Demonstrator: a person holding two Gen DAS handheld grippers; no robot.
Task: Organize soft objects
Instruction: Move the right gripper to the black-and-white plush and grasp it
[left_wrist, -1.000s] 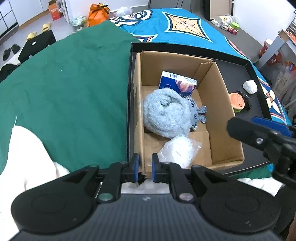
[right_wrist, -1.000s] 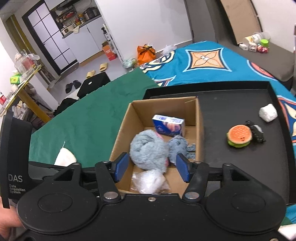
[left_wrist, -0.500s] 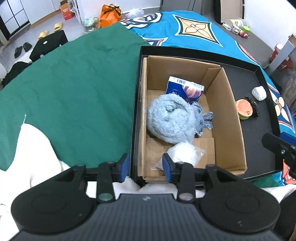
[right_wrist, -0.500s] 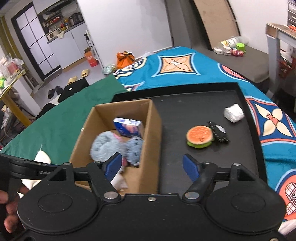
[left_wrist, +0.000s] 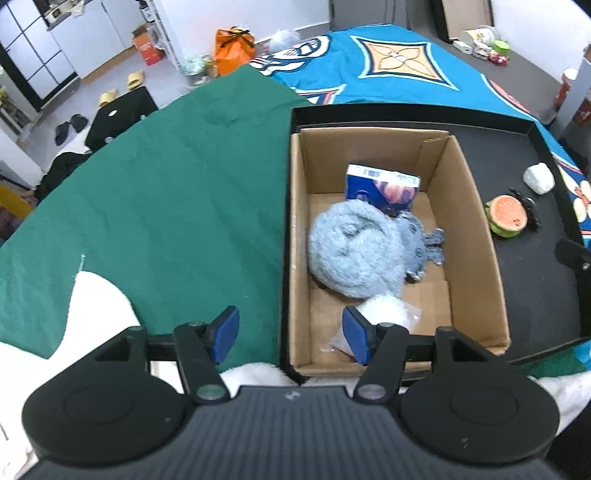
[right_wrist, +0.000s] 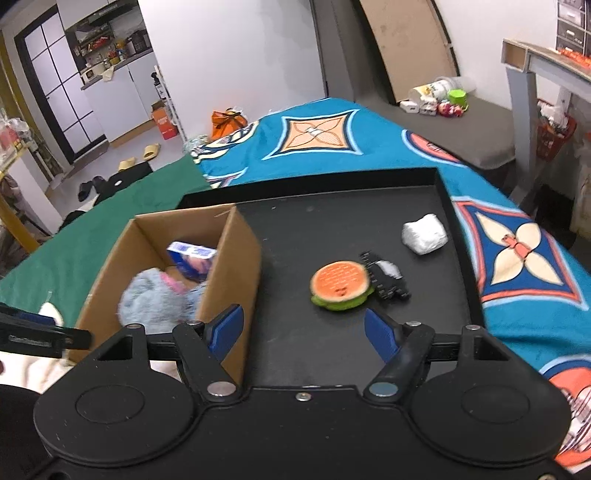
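Note:
A cardboard box (left_wrist: 476, 221) stands in the left part of a black tray (right_wrist: 332, 221). Inside it lie a fluffy grey-blue plush (left_wrist: 351, 251), a blue tissue pack (left_wrist: 380, 184) and a white bagged bundle (left_wrist: 384, 314). My left gripper (left_wrist: 291, 338) hovers over the box's near left corner. Its jaws are opening and hold nothing. On the bare tray to the right lie a burger-shaped soft toy (right_wrist: 340, 284), a black hair clip (right_wrist: 388, 280) and a white wad (right_wrist: 424, 232). My right gripper (right_wrist: 304, 334) is open and empty, just short of the burger toy.
The tray rests on a blue patterned blanket (right_wrist: 332, 147). A green cloth (left_wrist: 166, 203) covers the left side, with white fleece (left_wrist: 99, 306) at the near edge. Slippers, bags and an orange bundle (left_wrist: 232, 40) lie on the floor beyond.
The left jaws went from shut to wide apart, and its view tilted a little. The right gripper swung rightward from above the box to above the bare tray, nearer the burger toy.

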